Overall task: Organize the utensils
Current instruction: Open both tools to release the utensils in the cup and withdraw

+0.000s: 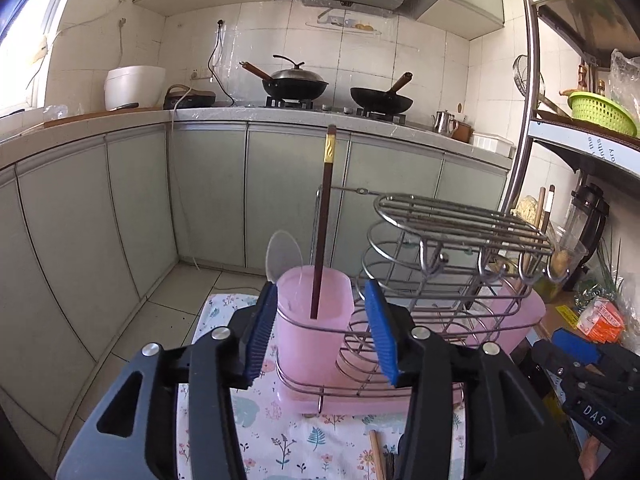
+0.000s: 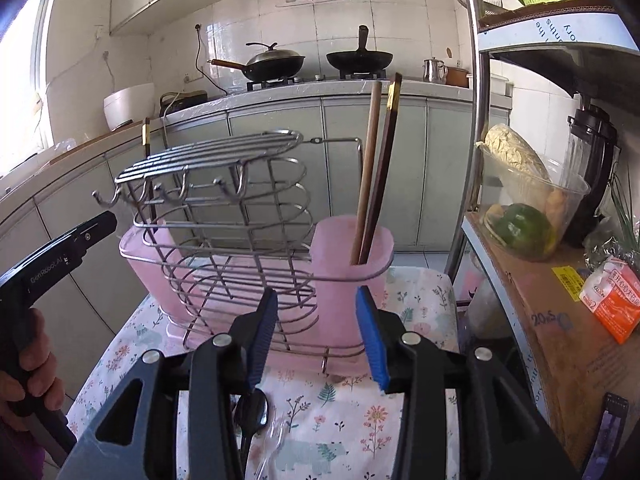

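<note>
A wire rack (image 1: 452, 248) with two pink cups stands on a floral cloth (image 1: 288, 440). In the left wrist view the near pink cup (image 1: 312, 320) holds a dark chopstick (image 1: 324, 220) and a clear plastic spoon (image 1: 284, 254). My left gripper (image 1: 320, 332) is open and empty, just before this cup. In the right wrist view the other pink cup (image 2: 352, 272) holds a light chopstick (image 2: 368, 168) and a dark chopstick (image 2: 386, 168). My right gripper (image 2: 320, 336) is open and empty, just before that cup. A metal spoon (image 2: 252, 412) and a clear utensil (image 2: 272, 440) lie on the cloth below it.
A chopstick (image 1: 376, 456) lies on the cloth near my left gripper. A shelf unit at the right holds a cardboard box (image 2: 560, 320), a clear tub of vegetables (image 2: 520, 208), a blender (image 2: 592, 160) and an orange carton (image 2: 616, 304). Kitchen cabinets (image 1: 208, 192) stand behind.
</note>
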Motion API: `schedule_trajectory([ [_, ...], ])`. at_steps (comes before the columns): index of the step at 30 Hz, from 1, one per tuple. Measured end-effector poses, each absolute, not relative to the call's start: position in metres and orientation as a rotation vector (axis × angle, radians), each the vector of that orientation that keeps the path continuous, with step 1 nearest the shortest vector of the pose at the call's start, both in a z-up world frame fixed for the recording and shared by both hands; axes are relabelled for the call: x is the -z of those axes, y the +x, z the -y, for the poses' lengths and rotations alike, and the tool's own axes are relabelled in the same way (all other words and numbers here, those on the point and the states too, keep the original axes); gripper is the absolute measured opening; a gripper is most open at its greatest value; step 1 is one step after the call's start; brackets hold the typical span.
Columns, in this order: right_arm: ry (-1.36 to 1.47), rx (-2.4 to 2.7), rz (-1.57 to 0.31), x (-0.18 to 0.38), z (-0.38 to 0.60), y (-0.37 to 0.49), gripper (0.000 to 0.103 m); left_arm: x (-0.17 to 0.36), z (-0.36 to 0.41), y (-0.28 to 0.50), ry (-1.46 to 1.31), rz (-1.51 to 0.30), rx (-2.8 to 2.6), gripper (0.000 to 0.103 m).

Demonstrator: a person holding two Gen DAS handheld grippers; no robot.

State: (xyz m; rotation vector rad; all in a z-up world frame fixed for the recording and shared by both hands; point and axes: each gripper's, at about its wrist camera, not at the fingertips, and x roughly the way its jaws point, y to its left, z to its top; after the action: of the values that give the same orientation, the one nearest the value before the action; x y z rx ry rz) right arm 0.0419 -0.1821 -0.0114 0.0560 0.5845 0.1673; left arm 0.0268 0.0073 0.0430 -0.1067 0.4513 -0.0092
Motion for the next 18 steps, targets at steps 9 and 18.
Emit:
schedule_trajectory([
  [9,0.043,-0.19,-0.666,0.037,0.17,0.03,0.04,-0.01,-0.006,0.01,-0.108,-0.584,0.017,0.046],
  [18,0.042,-0.189,-0.731,0.059,0.168,0.026,0.04,0.02,0.001,-0.002,-0.087,-0.678,0.03,0.046],
])
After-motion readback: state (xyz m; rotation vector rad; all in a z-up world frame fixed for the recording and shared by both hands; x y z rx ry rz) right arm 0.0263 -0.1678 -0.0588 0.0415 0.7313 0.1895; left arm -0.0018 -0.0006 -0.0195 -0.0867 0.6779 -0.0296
